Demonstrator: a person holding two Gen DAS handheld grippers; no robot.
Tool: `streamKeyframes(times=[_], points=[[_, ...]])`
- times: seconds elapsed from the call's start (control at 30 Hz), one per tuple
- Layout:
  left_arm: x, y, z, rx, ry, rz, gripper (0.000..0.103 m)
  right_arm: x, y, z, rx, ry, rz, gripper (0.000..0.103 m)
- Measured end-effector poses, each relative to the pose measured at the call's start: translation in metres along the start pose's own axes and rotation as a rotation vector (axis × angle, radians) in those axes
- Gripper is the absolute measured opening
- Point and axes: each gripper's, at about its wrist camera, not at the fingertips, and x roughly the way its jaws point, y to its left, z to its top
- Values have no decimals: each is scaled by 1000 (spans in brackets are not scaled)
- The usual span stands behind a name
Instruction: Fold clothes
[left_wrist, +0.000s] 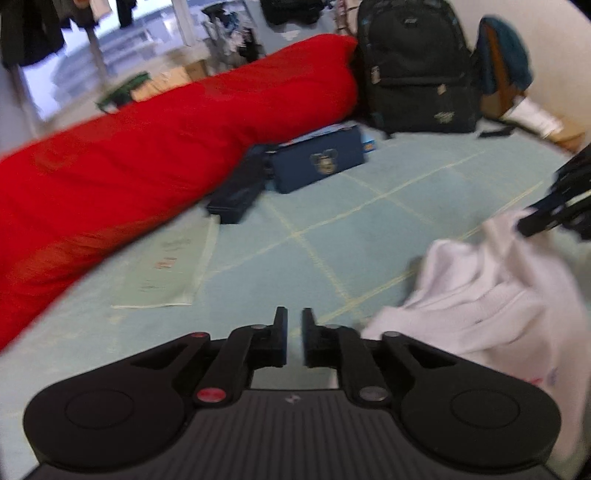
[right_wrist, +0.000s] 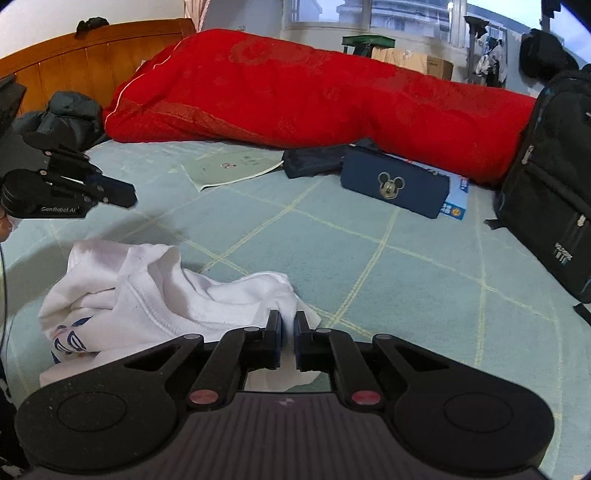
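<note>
Garment (right_wrist: 147, 295) lies crumpled on bed sheet (right_wrist: 369, 266), near side, left of right gripper (right_wrist: 288, 325). Left gripper (right_wrist: 125, 194) hangs above the garment's far-left edge. Quilt (right_wrist: 314, 92) runs along the far side. Before it, left to right: booklet (right_wrist: 229, 166), pouch (right_wrist: 393, 186), backpack (right_wrist: 554, 177). Headboard (right_wrist: 92, 55) behind, left.

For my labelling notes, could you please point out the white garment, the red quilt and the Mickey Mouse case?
white garment (right_wrist: 155, 295), right wrist view, on its crumpled middle.
red quilt (right_wrist: 295, 96), right wrist view, on its broad top face.
Mickey Mouse case (right_wrist: 413, 192), right wrist view, right of the emblem.
</note>
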Motion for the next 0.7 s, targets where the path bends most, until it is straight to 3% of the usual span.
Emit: streamKeyframes(times=[0.07, 0.2, 0.33, 0.5, 0.7], points=[[4, 1, -4, -11, 15, -70, 45, 2, 2, -3, -7, 4, 9, 10], [13, -1, -13, 17, 44, -144, 51, 5, -4, -9, 32, 26, 47, 13], [22, 9, -20, -47, 81, -189, 62, 6, -17, -16, 98, 33, 99, 21], [31, 22, -36, -160, 150, -269, 61, 7, -31, -25, 177, 36, 158, 40], [23, 26, -47, -194, 155, -335, 58, 5, -24, -35, 146, 56, 178, 40]])
